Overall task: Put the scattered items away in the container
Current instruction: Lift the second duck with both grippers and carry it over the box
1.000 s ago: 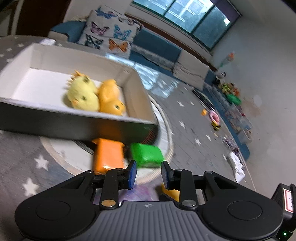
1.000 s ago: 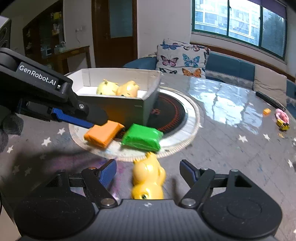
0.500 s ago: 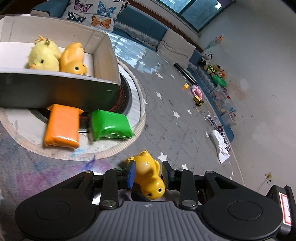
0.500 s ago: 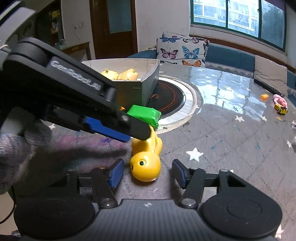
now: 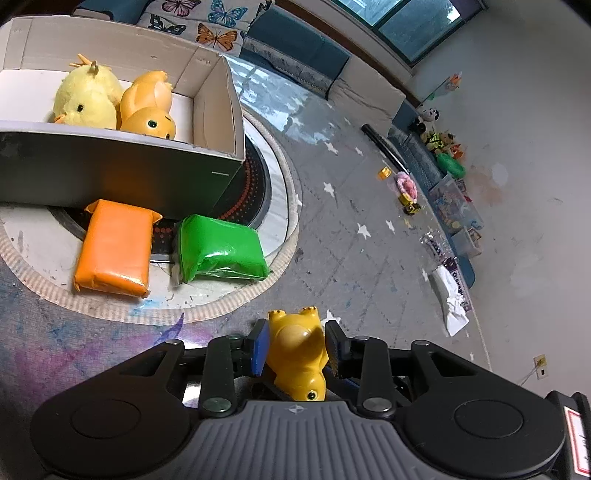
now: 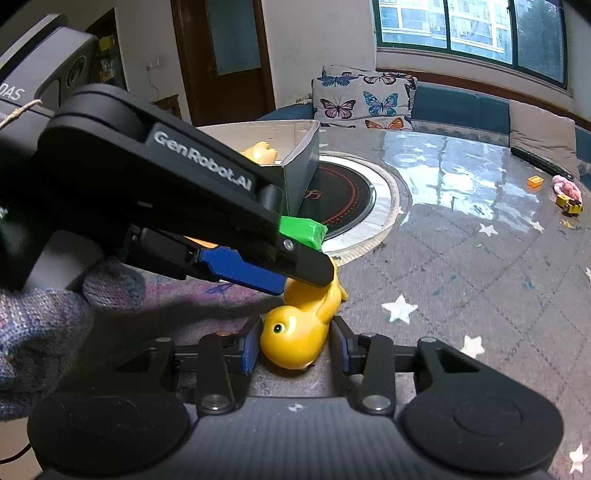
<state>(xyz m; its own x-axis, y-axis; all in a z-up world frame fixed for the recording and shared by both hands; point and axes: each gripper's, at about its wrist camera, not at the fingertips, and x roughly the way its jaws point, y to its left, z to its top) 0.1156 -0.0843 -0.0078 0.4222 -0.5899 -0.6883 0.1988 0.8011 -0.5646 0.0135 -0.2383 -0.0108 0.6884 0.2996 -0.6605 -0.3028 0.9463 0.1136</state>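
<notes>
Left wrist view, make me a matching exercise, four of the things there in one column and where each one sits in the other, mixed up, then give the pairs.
Things:
1. yellow rubber duck
2. plush chick
3. orange packet
4. green packet

Places:
A. inside the box
B. between the left gripper's fingers
C. outside the box, nearer its corner
D. against the box's dark front wall, left of the other packet

Pairs: 1-B, 2-A, 3-D, 4-C

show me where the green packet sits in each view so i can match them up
Left wrist: green packet left of centre, right of the orange packet, in front of the box.
Right wrist: centre, only a corner showing behind the left gripper.
Shared landmark: butterfly cushion.
</notes>
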